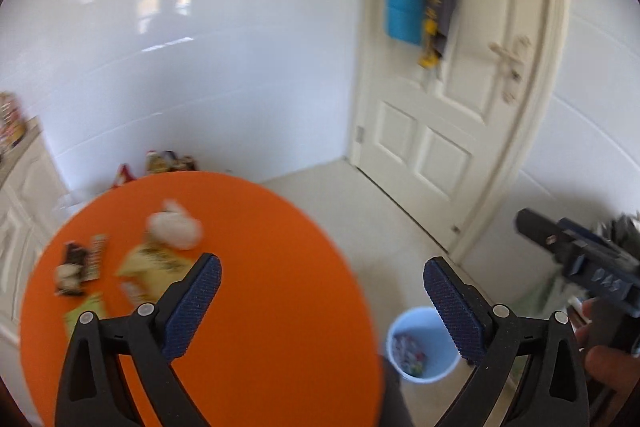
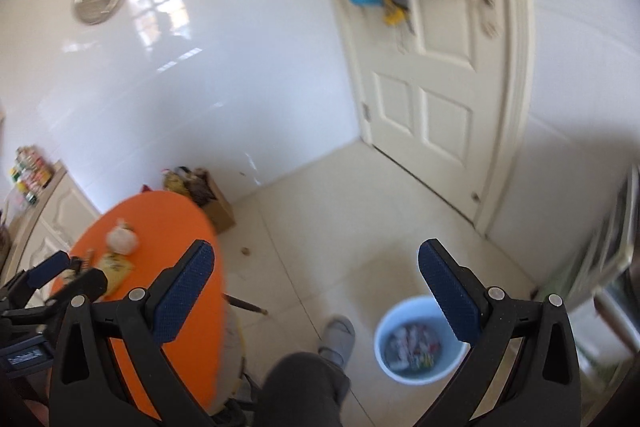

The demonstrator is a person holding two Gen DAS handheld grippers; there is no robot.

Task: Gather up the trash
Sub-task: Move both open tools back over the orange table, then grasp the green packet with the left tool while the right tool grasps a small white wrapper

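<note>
Both wrappers [image 1: 80, 269] blurred; no writing readable.

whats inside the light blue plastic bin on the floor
The light blue plastic bin holds crumpled wrappers, white, red and yellow-green, piled on the bottom. Anything beneath that pile is covered, and blur hides what each piece is.

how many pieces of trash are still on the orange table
About 5, blur permitting: crumpled white tissue, yellow wrapper in front of it, dark wrapper at the left, striped wrapper beside it, green scrap nearest. More may hide behind the left gripper.
</note>
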